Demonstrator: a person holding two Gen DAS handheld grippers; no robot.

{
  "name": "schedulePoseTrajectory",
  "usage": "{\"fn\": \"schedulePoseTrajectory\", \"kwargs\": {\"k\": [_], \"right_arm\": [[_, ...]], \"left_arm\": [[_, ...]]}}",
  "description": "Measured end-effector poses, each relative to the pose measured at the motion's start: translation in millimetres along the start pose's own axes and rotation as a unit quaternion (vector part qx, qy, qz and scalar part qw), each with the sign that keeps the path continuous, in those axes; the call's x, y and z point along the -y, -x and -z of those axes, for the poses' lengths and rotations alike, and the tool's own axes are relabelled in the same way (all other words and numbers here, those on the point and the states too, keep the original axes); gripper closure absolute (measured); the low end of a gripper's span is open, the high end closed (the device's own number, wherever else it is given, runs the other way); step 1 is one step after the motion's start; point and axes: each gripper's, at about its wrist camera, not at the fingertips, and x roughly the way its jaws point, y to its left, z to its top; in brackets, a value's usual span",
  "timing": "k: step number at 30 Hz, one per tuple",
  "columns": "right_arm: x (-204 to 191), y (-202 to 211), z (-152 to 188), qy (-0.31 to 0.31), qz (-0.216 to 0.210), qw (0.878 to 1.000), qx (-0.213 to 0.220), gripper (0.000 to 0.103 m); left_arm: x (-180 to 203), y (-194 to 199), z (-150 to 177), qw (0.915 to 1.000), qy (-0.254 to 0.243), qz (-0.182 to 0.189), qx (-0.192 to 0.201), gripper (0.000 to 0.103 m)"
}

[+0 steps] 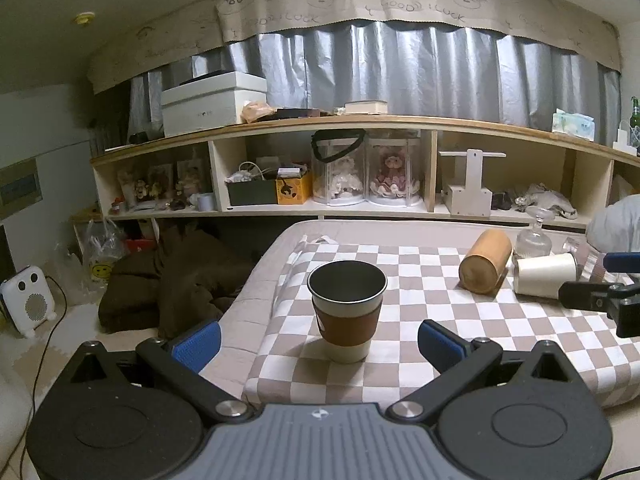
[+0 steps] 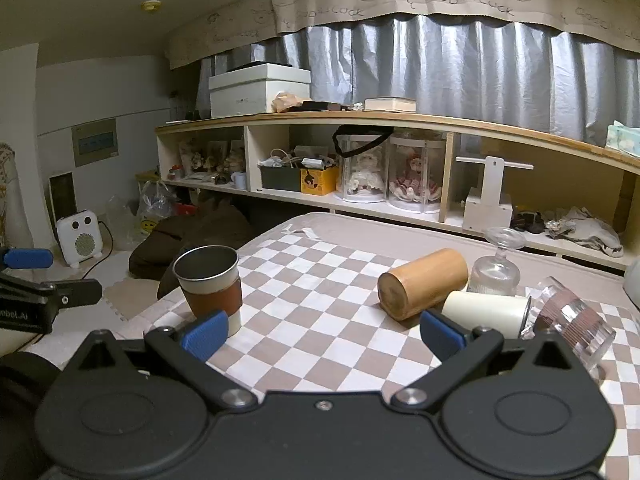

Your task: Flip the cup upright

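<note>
Already upright, the sleeved cup (image 1: 346, 312) stands on the checked cloth (image 1: 420, 320) near its left edge, just ahead of the left gripper (image 1: 319, 340), whose jaws are spread wide around nothing; to the right lie a wooden cylinder (image 2: 422, 283), a white paper cup (image 2: 486, 310) on its side touching it, a glass decanter (image 2: 496, 268) behind and a tipped faceted glass (image 2: 572, 320); the right gripper (image 2: 322, 334) also gapes empty over bare cloth between the cups; beyond the table runs a cluttered shelf (image 2: 360, 200) under grey curtains (image 2: 440, 64).

Upright sleeved cup (image 2: 211, 284) on checkered cloth (image 2: 320, 344)
</note>
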Motion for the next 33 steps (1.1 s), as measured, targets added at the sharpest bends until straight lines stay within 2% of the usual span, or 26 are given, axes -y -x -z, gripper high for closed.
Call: {"fn": "schedulePoseTrajectory", "kwargs": {"k": [33], "right_arm": [[2.0, -0.6, 1.8, -0.002, 0.001, 1.0, -0.003, 0.0]], "left_arm": [[-3.5, -8.0, 5.6, 0.9998, 0.014, 0.004, -0.016, 0.0]]}}
